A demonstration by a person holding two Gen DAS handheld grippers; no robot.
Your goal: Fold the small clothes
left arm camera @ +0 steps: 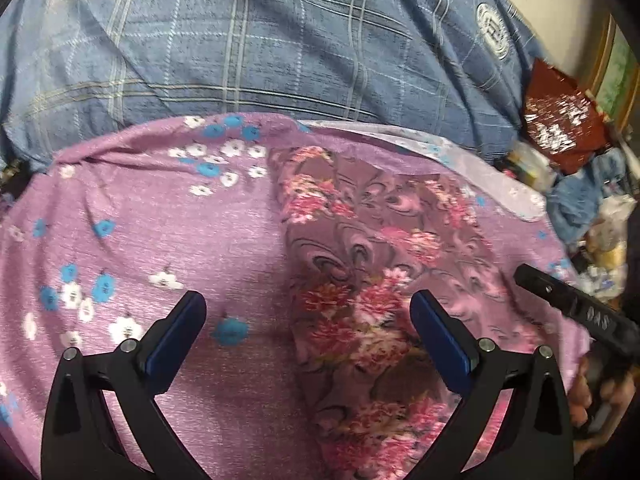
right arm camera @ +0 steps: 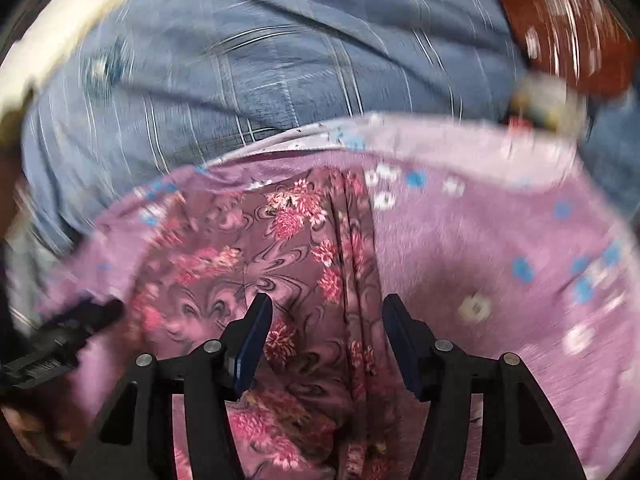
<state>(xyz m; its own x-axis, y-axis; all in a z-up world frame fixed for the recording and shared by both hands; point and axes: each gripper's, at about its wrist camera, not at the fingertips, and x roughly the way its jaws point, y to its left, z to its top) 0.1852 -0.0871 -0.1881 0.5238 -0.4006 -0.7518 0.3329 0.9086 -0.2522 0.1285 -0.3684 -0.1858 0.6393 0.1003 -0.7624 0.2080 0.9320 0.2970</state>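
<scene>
A: Your left gripper (left arm camera: 308, 332) stands wide apart, grasping nothing; your right gripper (right arm camera: 327, 340) is half spread, nothing pinched.

B: And the garment?

A: The maroon floral garment (left arm camera: 360, 272) lies centre frame on the lilac flowered sheet (left arm camera: 160, 224). Pinch low and you'll likely catch the sheet too, dragging both and spoiling the fold.

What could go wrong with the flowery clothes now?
1. The dark flowered garment lies on the lilac cloth with blue and white flowers, so open fingers might pinch both layers together.
2. The right gripper view is blurred, so a quick grab may miss the garment's edge.
3. The left gripper and the right one are close, so they might bump.
</scene>
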